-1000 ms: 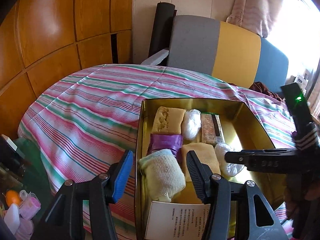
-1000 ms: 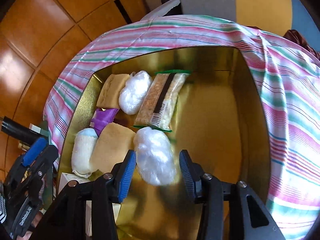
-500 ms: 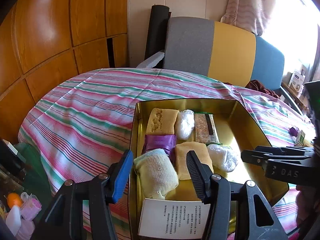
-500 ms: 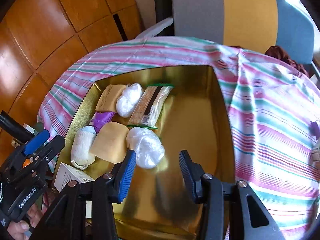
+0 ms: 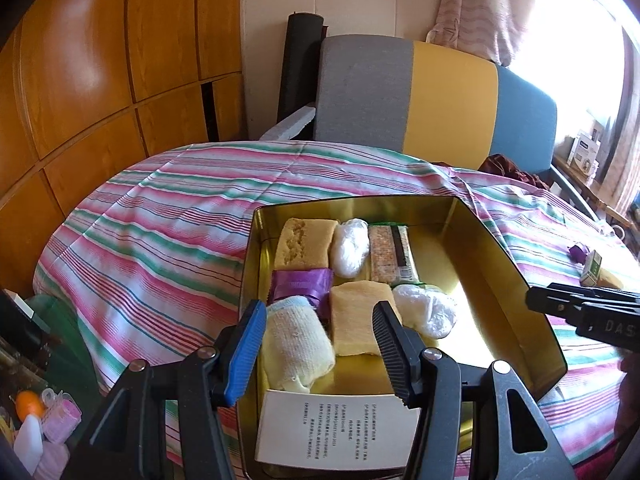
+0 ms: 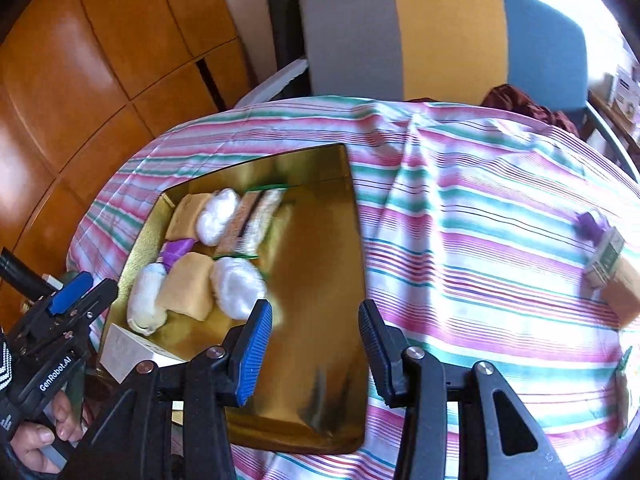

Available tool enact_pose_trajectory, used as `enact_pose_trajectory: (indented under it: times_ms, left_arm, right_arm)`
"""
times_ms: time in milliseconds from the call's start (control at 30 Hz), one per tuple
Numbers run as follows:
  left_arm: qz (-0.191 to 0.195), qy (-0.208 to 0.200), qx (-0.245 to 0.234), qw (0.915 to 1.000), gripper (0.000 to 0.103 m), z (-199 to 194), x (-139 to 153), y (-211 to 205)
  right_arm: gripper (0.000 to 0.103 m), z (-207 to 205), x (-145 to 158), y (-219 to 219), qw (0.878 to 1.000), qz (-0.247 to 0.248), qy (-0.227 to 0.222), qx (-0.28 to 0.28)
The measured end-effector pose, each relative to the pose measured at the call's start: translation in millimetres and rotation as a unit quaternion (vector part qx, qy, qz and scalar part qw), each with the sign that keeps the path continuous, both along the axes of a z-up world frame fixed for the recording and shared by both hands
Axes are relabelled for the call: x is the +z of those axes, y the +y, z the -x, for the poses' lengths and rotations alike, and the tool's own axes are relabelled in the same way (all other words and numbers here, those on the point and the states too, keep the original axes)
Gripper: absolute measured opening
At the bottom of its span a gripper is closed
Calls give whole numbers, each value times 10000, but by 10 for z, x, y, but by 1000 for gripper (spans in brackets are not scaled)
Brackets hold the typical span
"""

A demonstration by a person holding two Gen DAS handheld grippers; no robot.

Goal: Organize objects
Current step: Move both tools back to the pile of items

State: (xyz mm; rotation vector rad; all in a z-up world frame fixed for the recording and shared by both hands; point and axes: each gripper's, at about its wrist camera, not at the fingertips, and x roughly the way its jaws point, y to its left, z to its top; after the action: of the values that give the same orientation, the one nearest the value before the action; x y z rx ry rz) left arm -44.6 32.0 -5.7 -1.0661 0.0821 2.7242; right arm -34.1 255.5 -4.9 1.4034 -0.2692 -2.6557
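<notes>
Seven packets sit along gold tin (image 5: 516,280) left side; you leave green carton (image 6: 606,258) at bed's right edge; left gripper (image 5: 318,346) and right gripper (image 6: 314,346) released, empty.

Daylight enters from window (image 5: 576,32) at upper right, blown out white. Glare patch on gold tin (image 5: 472,300) floor. Left wrist view sharp; right wrist view motion-blurred, striped cloth (image 6: 480,216) smeared. Strong fisheye bowing, dark vignette at corners.
</notes>
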Motion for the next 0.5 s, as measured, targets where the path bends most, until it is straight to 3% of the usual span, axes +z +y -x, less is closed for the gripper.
enact_pose_trajectory:
  times_ms: [500]
  left_arm:
    - [192,104,-600,9980,58,-134,103,486]
  right_arm:
    - [45,-416,43,1233,9919,18,-39,-1270]
